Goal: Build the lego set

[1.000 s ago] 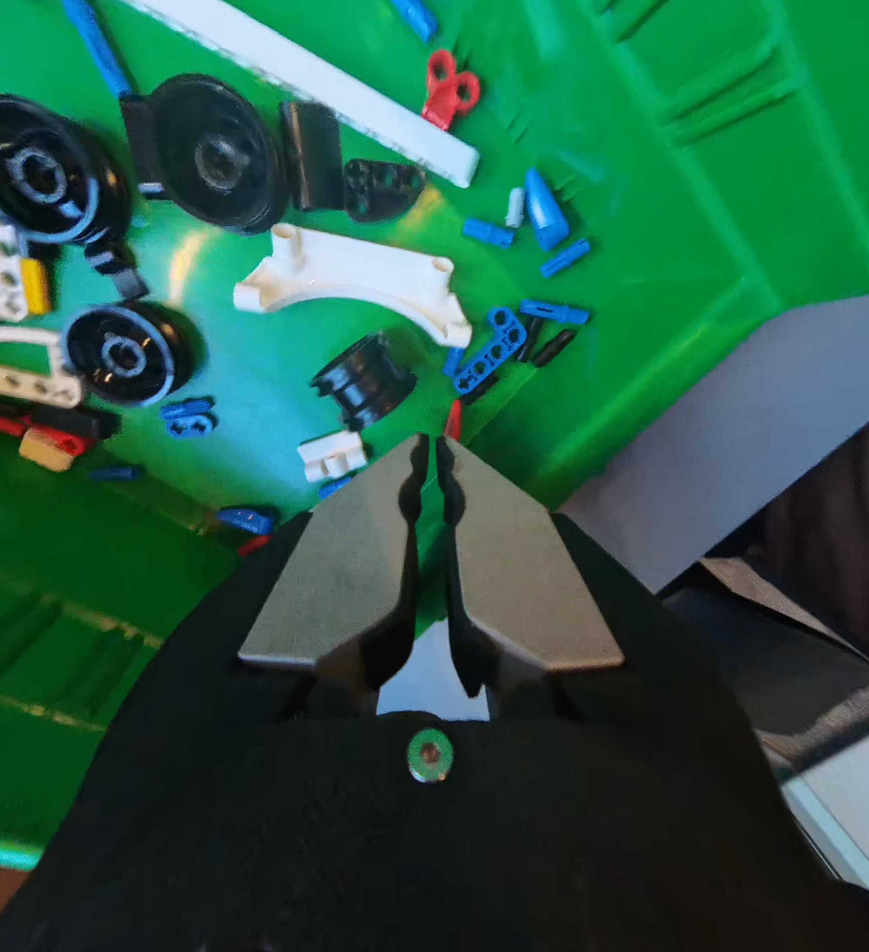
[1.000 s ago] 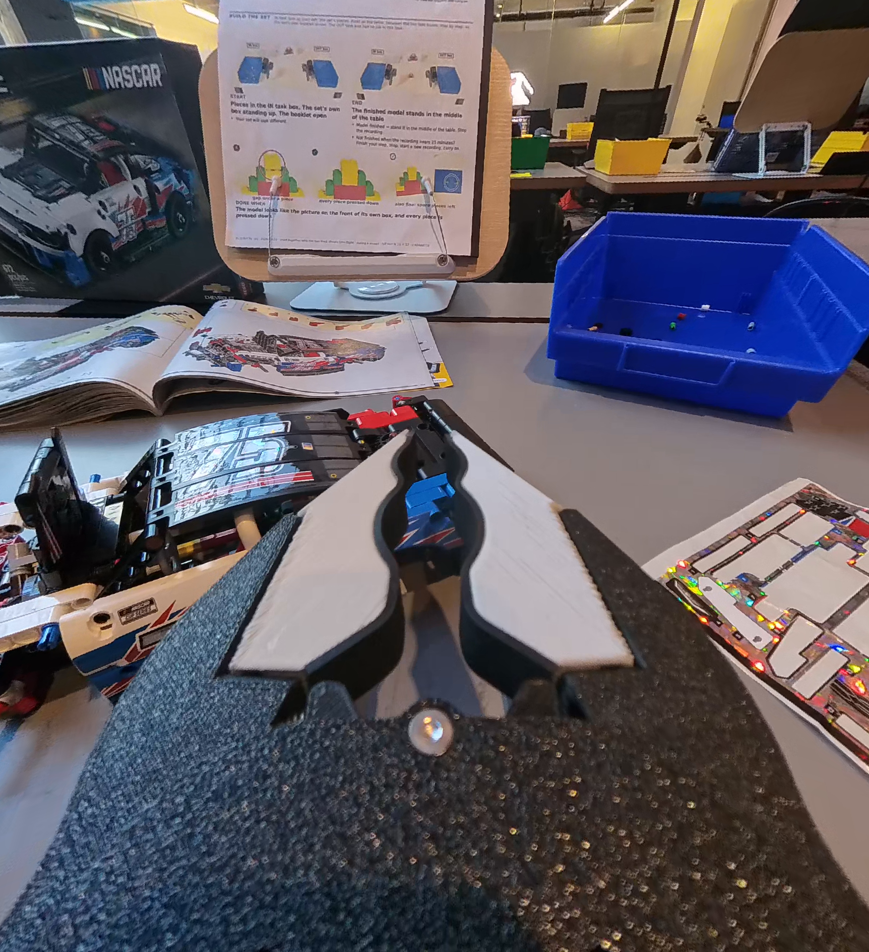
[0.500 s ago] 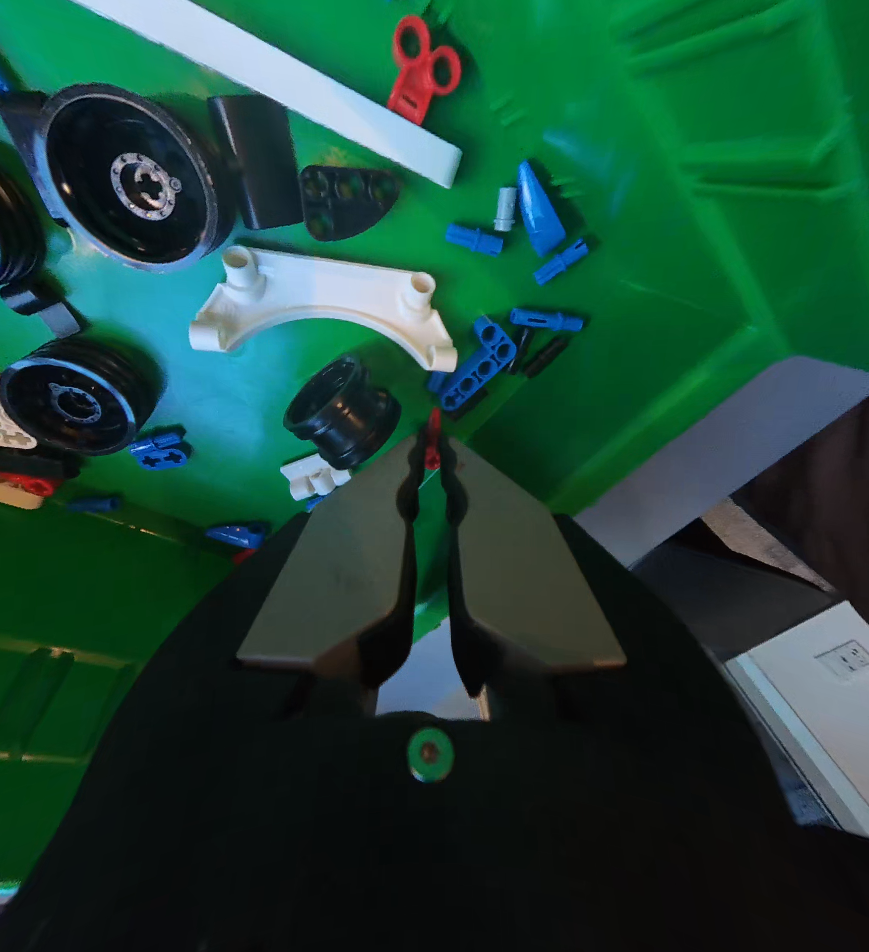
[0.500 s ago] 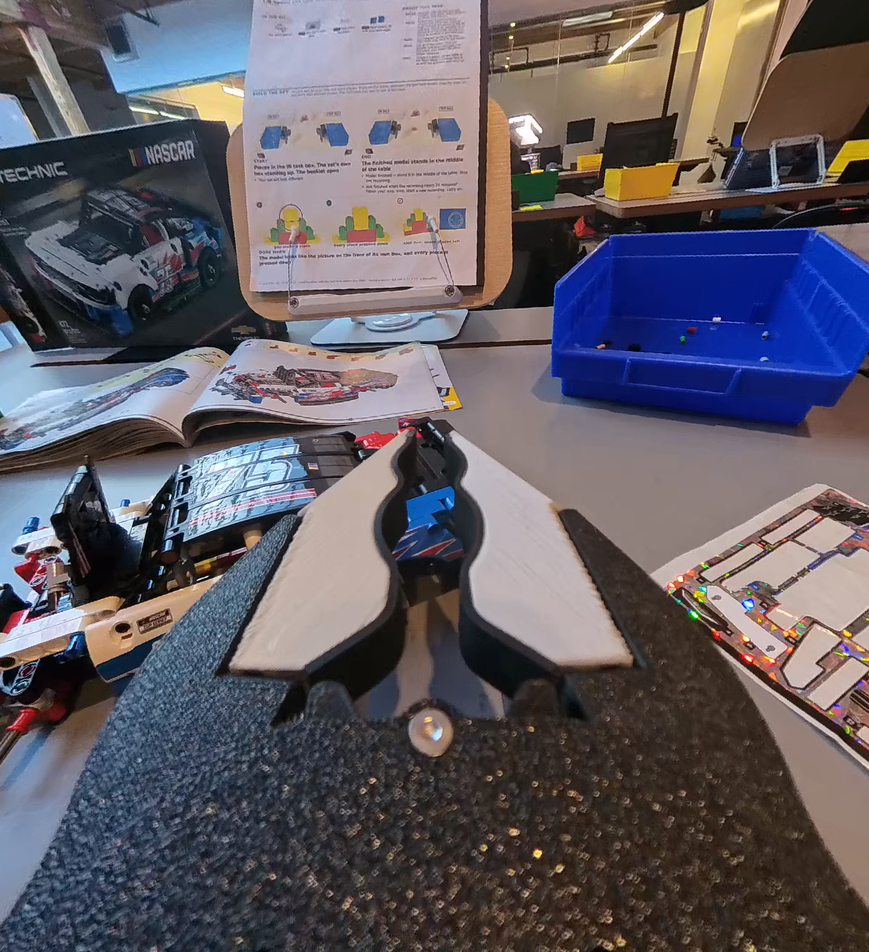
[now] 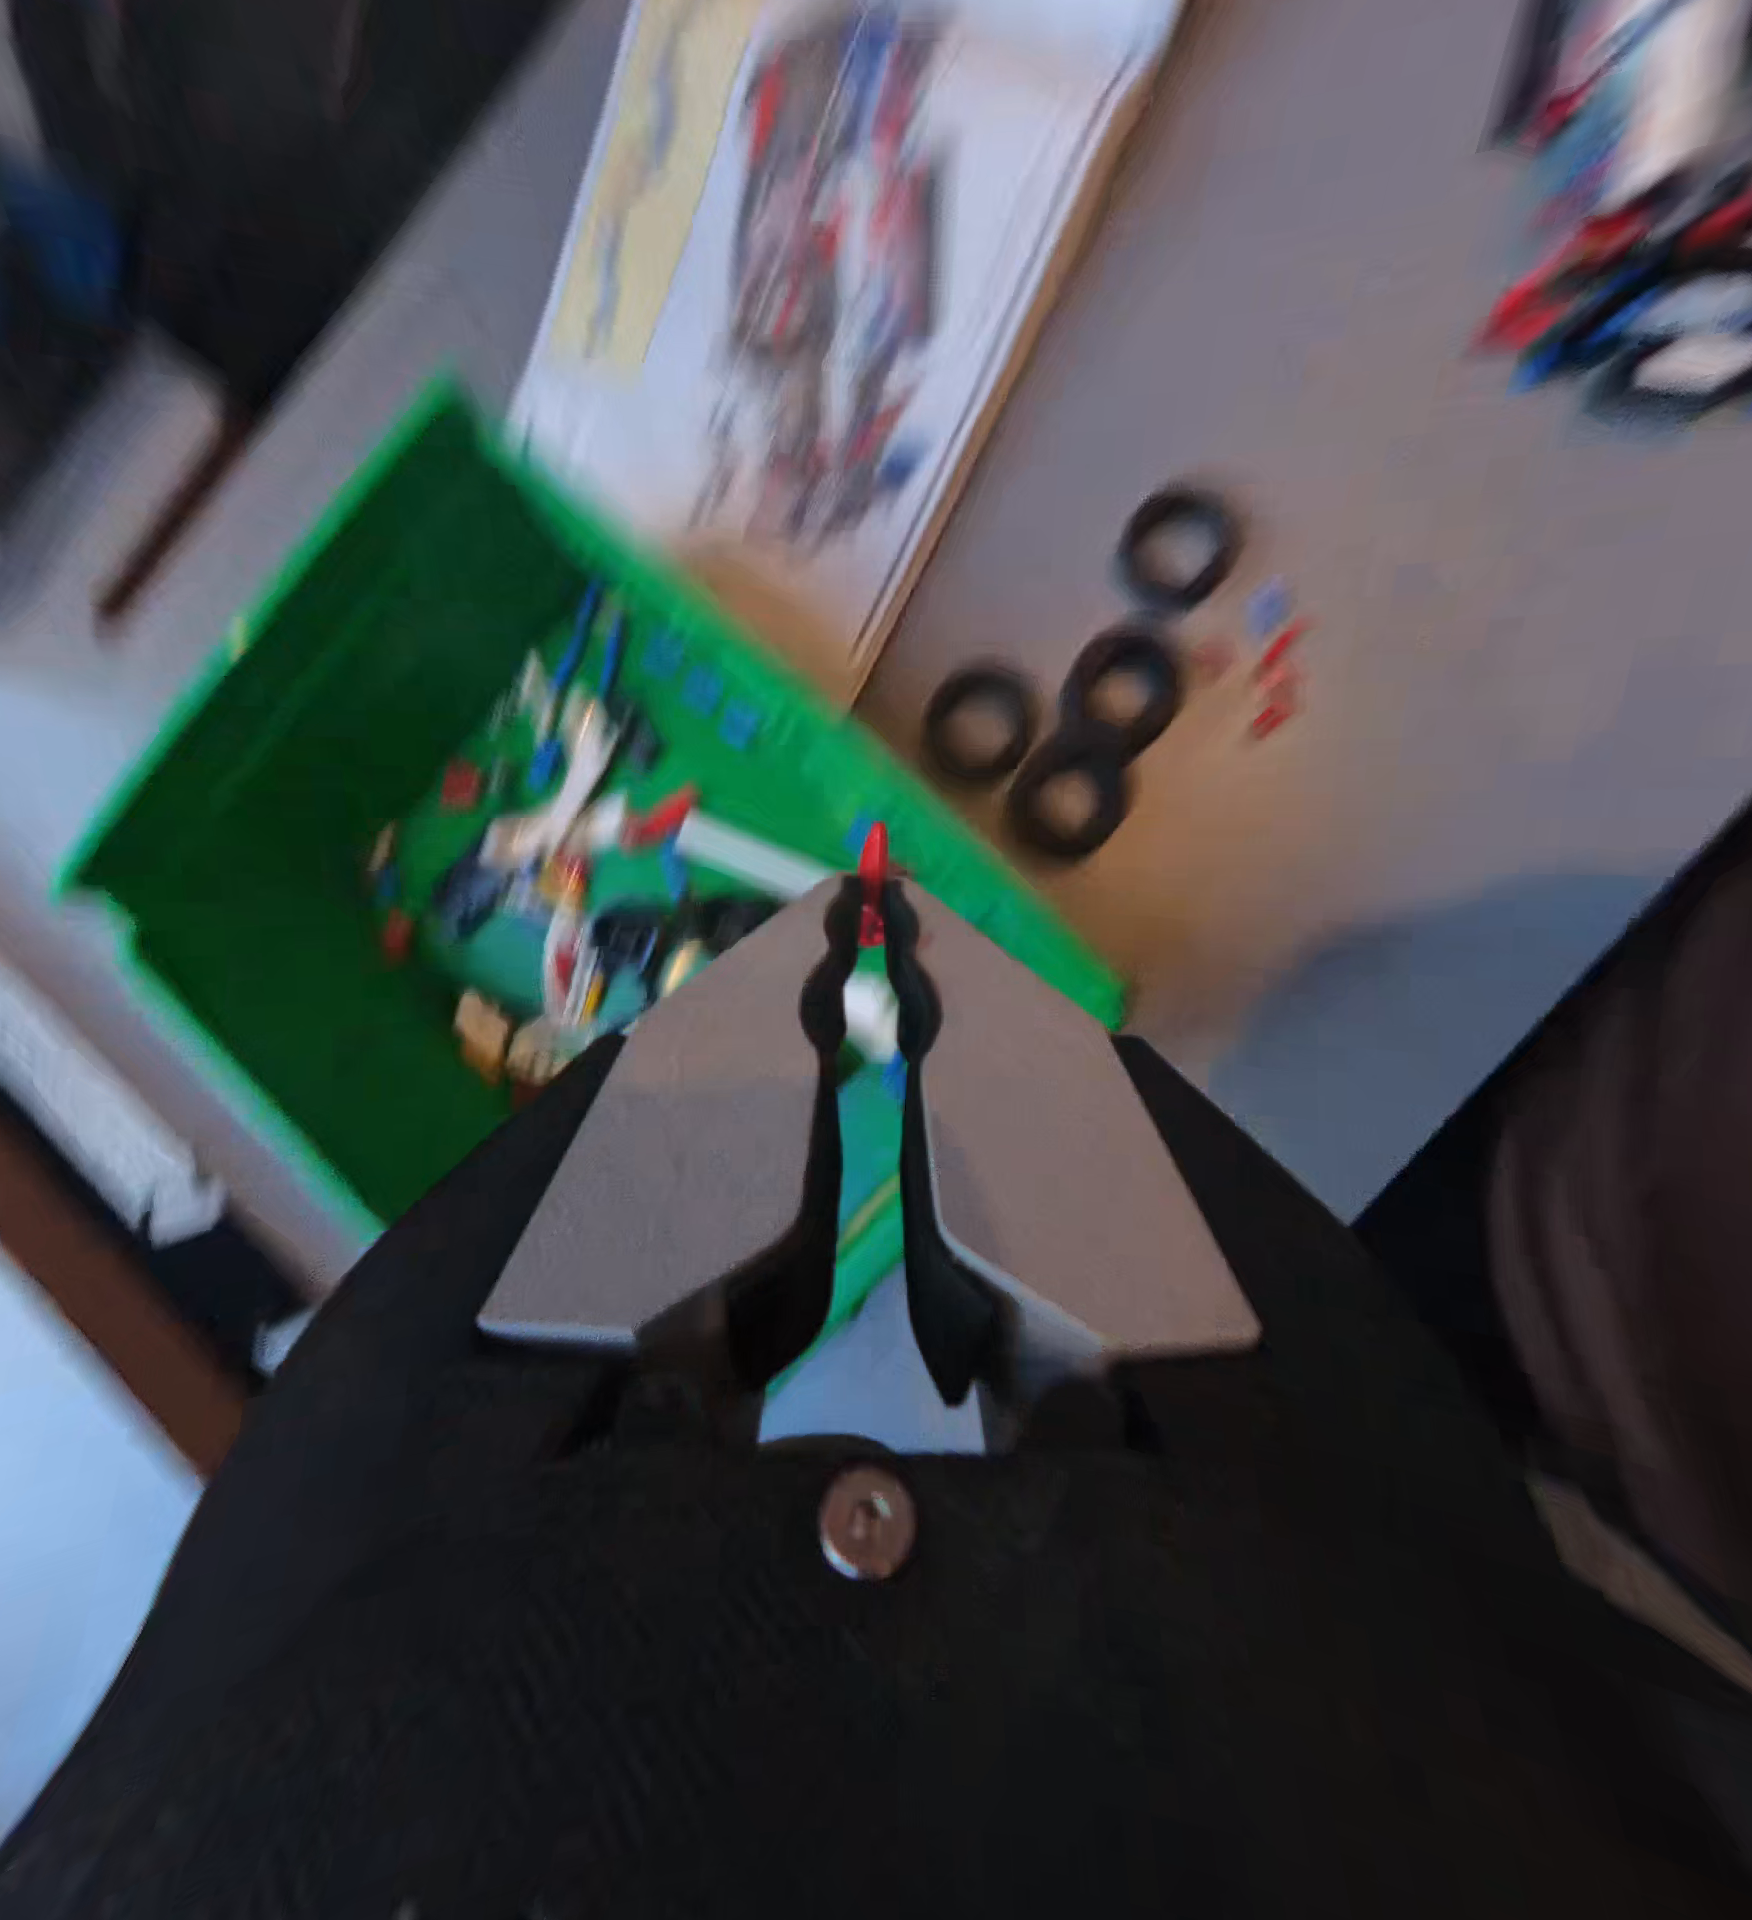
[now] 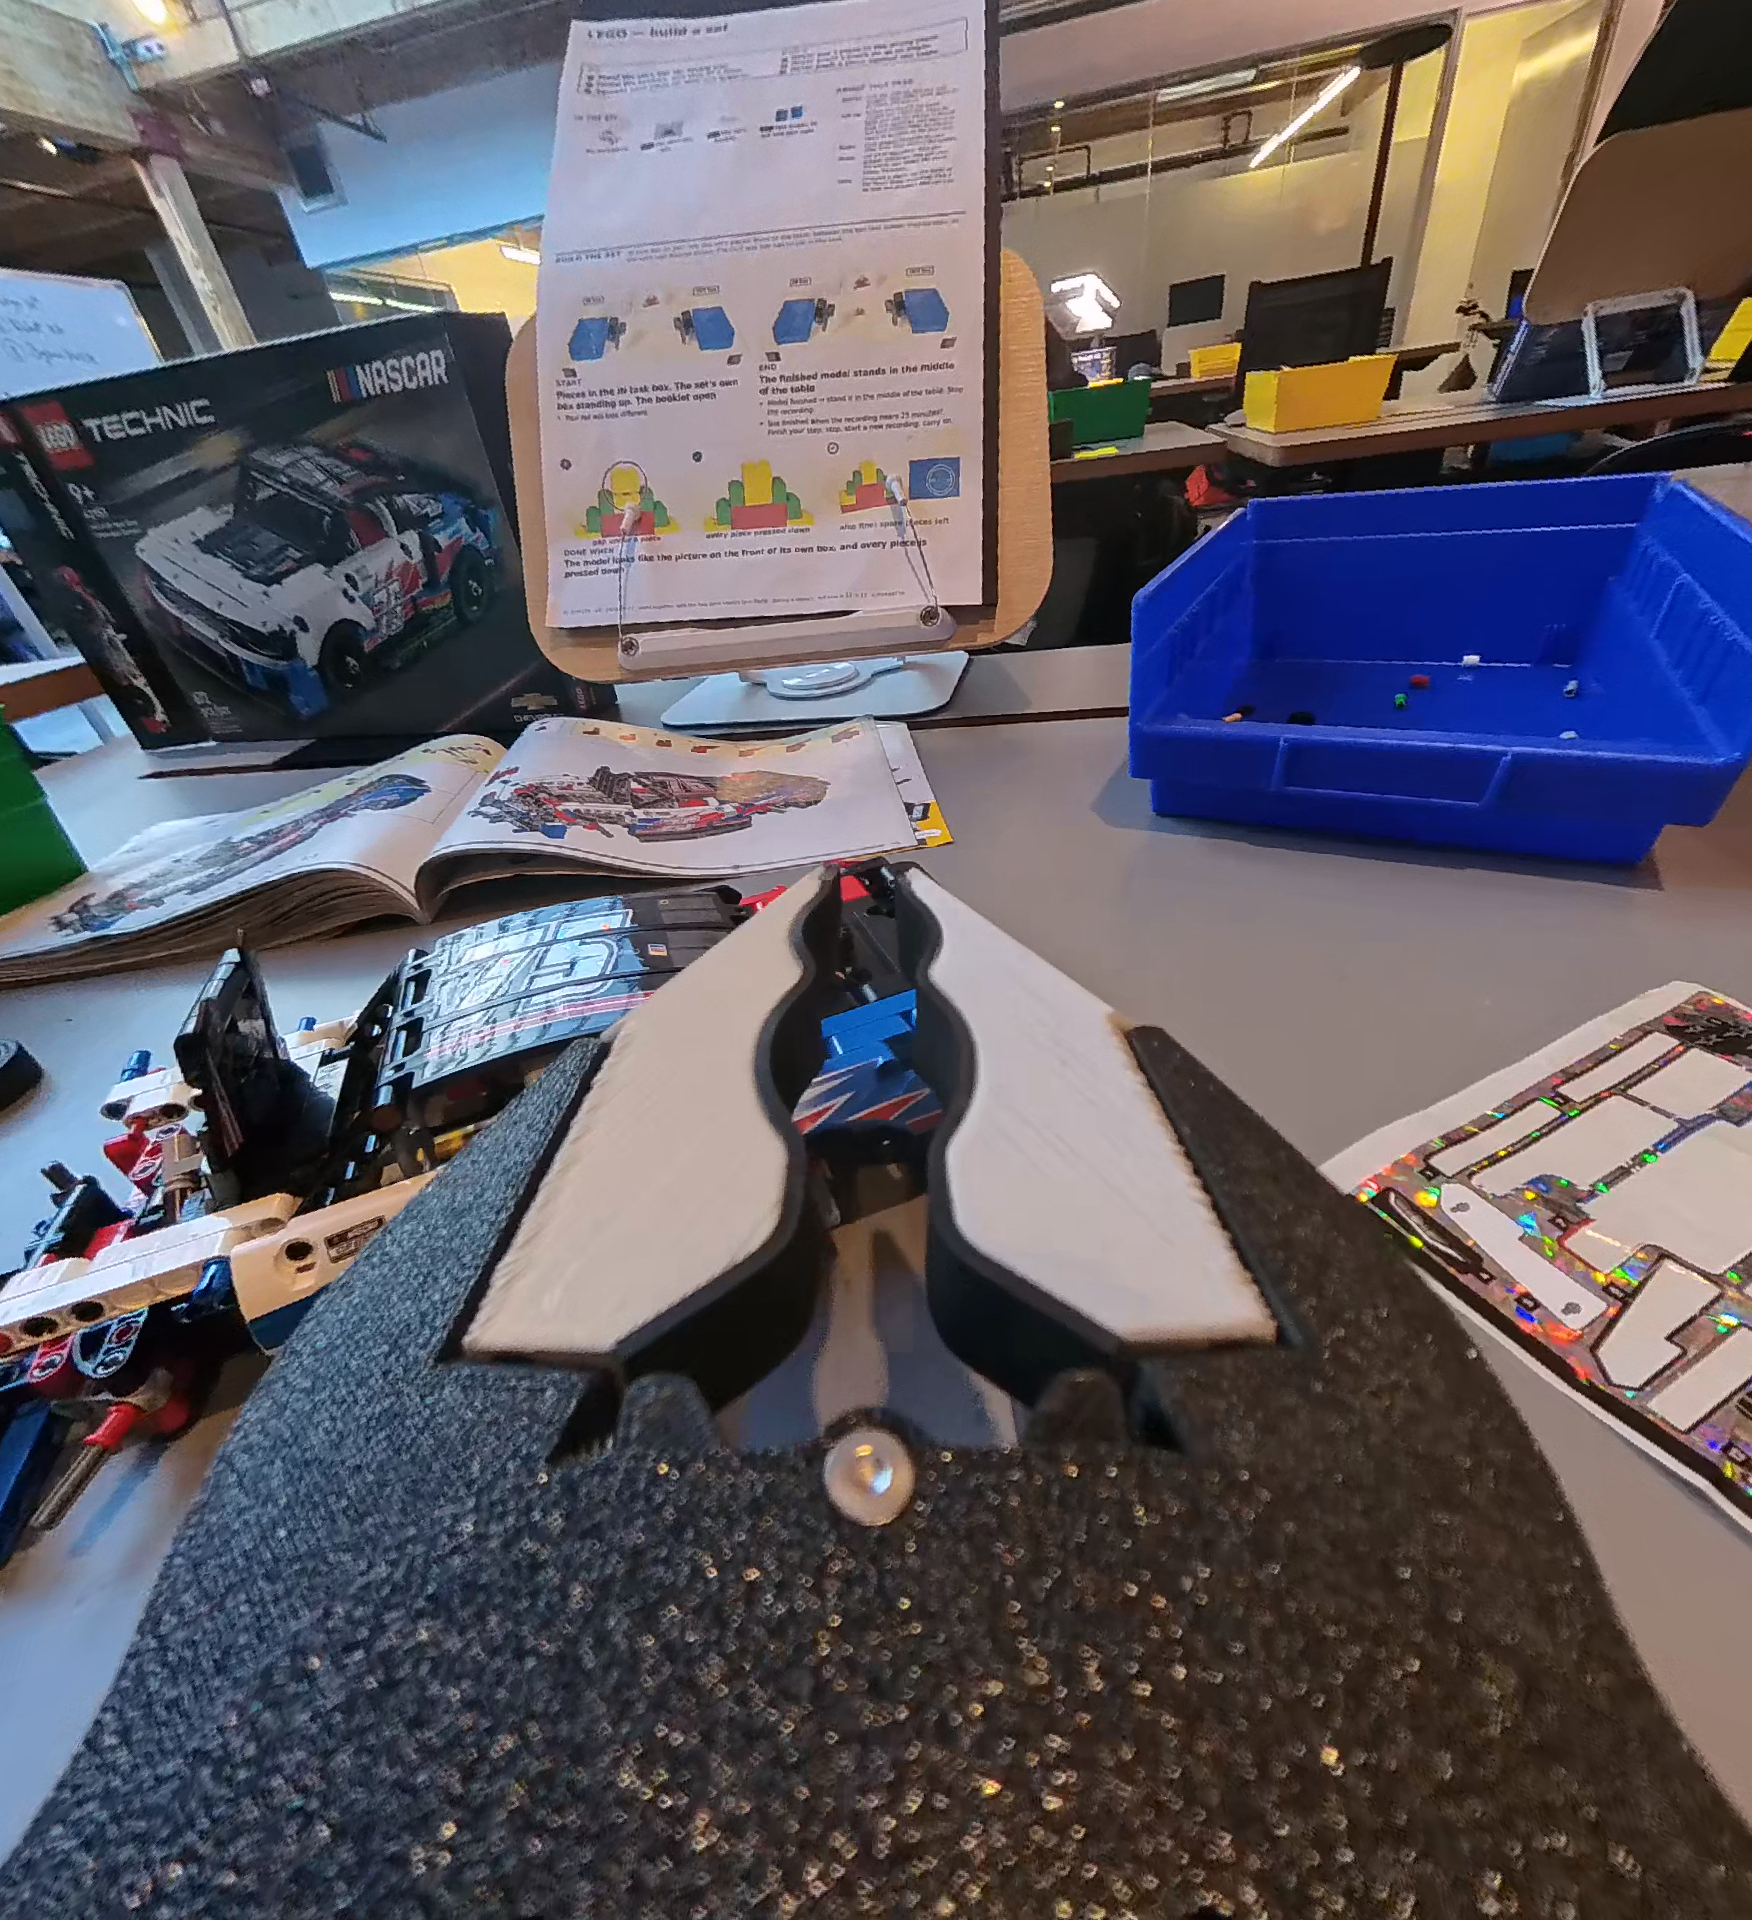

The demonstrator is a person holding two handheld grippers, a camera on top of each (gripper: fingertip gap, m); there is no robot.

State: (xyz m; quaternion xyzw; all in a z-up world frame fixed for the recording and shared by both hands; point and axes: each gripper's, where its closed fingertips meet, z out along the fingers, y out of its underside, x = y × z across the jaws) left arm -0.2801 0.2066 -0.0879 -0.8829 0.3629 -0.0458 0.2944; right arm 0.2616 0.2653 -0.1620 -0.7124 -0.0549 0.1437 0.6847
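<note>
The left gripper (image 5: 870, 902) has its jaws pinched tight on a small red piece (image 5: 872, 862) at frame centre, above the blurred green bin (image 5: 259, 748) of loose parts at centre left. The right gripper (image 6: 867, 883) shows jaws slightly apart, gripping nothing, just over the partly built car (image 6: 498, 997) on the grey surface (image 6: 1267, 935) at lower left.

right gripper (image 6: 867, 904) fingers parted over part-built lego car (image 6: 332, 1081), open booklet (image 6: 456, 821) behind, blue bin (image 6: 1454, 769) right
</note>
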